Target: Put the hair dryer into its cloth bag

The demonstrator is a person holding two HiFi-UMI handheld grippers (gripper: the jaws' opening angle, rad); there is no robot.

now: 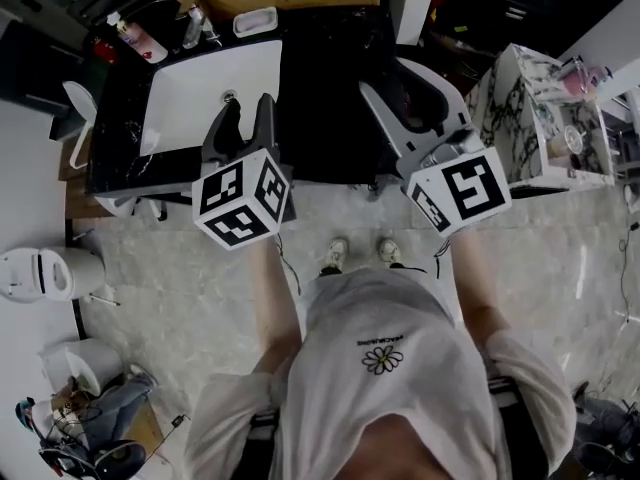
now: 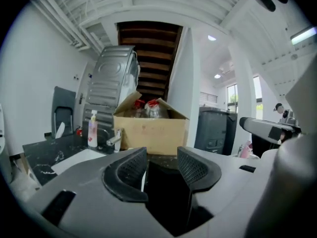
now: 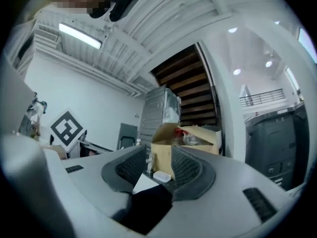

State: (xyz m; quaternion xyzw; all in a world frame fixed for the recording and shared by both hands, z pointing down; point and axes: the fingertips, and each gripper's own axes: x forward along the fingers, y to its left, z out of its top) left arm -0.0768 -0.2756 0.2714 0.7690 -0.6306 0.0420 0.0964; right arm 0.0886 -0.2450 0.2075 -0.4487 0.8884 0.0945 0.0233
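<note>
Neither a hair dryer nor a cloth bag can be made out in any view; the black counter (image 1: 330, 58) is too dark to tell what lies on it. Both grippers are held high, close to the head camera, above the counter's front edge. My left gripper (image 1: 245, 108) hangs over the right side of the white sink (image 1: 215, 93); its jaws stand apart with nothing between them (image 2: 162, 157). My right gripper (image 1: 405, 78) is over the dark counter and points about level. Its jaws are also apart and empty (image 3: 159, 165).
A cardboard box (image 2: 151, 130) with bottles stands at the back of the counter. A pump bottle (image 2: 92, 129) and a faucet (image 2: 115, 139) sit by the sink, with a white dish (image 1: 254, 20) behind it. A marble-patterned cabinet (image 1: 540, 118) stands right. A white appliance (image 1: 40, 273) is on the floor, left.
</note>
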